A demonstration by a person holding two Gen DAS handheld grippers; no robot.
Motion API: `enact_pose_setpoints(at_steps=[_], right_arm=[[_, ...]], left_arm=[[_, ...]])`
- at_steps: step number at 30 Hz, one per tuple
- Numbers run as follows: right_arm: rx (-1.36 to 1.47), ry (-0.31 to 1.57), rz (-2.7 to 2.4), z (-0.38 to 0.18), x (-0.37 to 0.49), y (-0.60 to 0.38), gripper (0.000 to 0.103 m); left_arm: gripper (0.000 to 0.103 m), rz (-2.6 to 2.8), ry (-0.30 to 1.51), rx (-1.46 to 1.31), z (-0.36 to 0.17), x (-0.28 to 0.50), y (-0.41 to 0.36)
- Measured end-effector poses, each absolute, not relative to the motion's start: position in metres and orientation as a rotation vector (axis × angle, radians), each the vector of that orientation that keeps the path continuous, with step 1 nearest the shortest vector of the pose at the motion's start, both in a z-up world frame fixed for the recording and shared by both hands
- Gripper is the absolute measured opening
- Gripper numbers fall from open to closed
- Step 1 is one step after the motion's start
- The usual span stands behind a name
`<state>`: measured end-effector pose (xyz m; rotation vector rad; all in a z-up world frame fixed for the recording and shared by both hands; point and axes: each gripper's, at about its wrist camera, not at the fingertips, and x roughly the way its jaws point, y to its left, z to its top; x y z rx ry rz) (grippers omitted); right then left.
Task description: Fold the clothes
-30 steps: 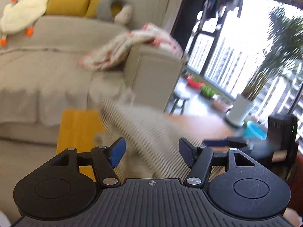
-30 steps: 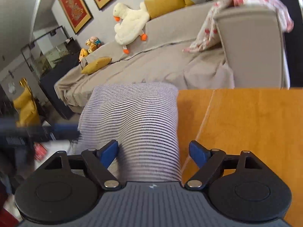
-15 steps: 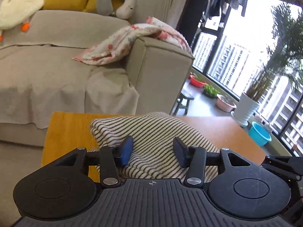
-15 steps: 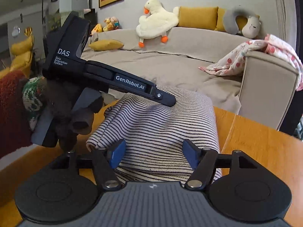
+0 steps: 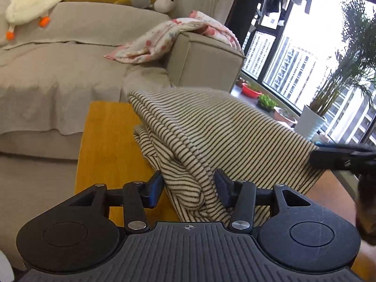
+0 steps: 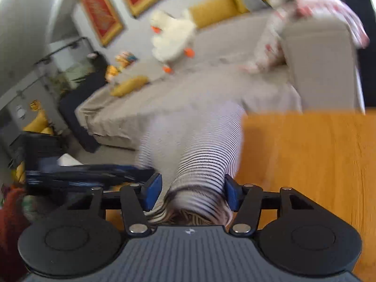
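Note:
A cream garment with thin dark stripes [image 5: 223, 129] lies folded in layers over an orange wooden table [image 5: 105, 141]. My left gripper [image 5: 189, 188] is low at its near edge, with a thick fold bunched between the blue pads, which touch it on both sides. In the right wrist view the picture is blurred. The same garment [image 6: 204, 155] runs forward from my right gripper [image 6: 192, 190], whose jaws are closing on a gathered roll of it. The right gripper [image 5: 316, 150] shows at the garment's right end in the left view. The left gripper [image 6: 94, 176] appears as a dark smear at the left.
A beige sofa [image 5: 58, 82] stands just beyond the table, with a white duck plush [image 6: 171, 40] and a floral blanket [image 5: 164, 40] on its armrest. Potted plants [image 5: 312, 122] line the window to the right. A red sleeve [image 6: 9, 213] is at the lower left.
Both pairs of jaws have narrowed around the striped garment. My left gripper has sunk toward the table. The right view has swung and blurred, with the left gripper now lower in it.

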<state>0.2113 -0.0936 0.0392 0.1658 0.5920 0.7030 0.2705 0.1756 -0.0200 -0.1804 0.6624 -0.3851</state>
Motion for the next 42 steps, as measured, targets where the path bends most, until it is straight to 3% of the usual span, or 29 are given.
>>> enact_pose_setpoints(at_steps=[2,6,9,12,15,18,19,22,28,30,32,37,42], right_arm=[[0.109,0.549,0.708,0.048,0.206,-0.09,0.056],[0.062,0.656,0.582,0.015,0.231,-0.092,0.052],[0.053,0.648,0.585,0.016,0.231,-0.096,0.055],[-0.063,0.578,0.581,0.027,0.218,-0.091,0.065],[-0.163,0.482,0.598,0.035,0.194,-0.084,0.067],[-0.155,0.446,0.686,0.043,0.186,-0.065,0.068],[-0.175,0.446,0.705,0.043,0.187,-0.055,0.069],[-0.212,0.533,0.722,0.026,0.203,-0.032,0.07],[-0.207,0.501,0.722,0.013,0.198,-0.025,0.088],[-0.203,0.478,0.715,0.014,0.191,-0.026,0.091],[-0.198,0.464,0.71,0.015,0.182,-0.029,0.103],[-0.265,0.479,0.626,0.013,0.146,-0.047,0.103],[-0.18,0.627,0.492,0.007,0.14,-0.084,0.103]], left_arm=[[0.061,-0.391,0.663,-0.191,-0.023,0.271,0.178],[0.064,-0.375,0.658,-0.197,-0.023,0.27,0.176],[0.065,-0.348,0.627,-0.129,-0.004,0.26,0.171],[0.064,-0.374,0.558,-0.127,0.019,0.249,0.166],[0.063,-0.456,0.496,-0.182,0.038,0.252,0.156],[0.064,-0.436,0.524,-0.112,0.028,0.279,0.138],[0.054,-0.402,0.566,-0.103,0.017,0.29,0.137],[0.054,-0.386,0.607,-0.186,-0.006,0.303,0.146],[0.056,-0.318,0.564,-0.196,-0.006,0.291,0.139],[0.068,-0.276,0.53,-0.197,-0.002,0.276,0.133],[0.103,-0.198,0.504,-0.181,0.006,0.25,0.125],[0.103,-0.036,0.539,-0.172,0.007,0.189,0.105],[0.103,0.046,0.594,-0.144,-0.011,0.15,0.08]])
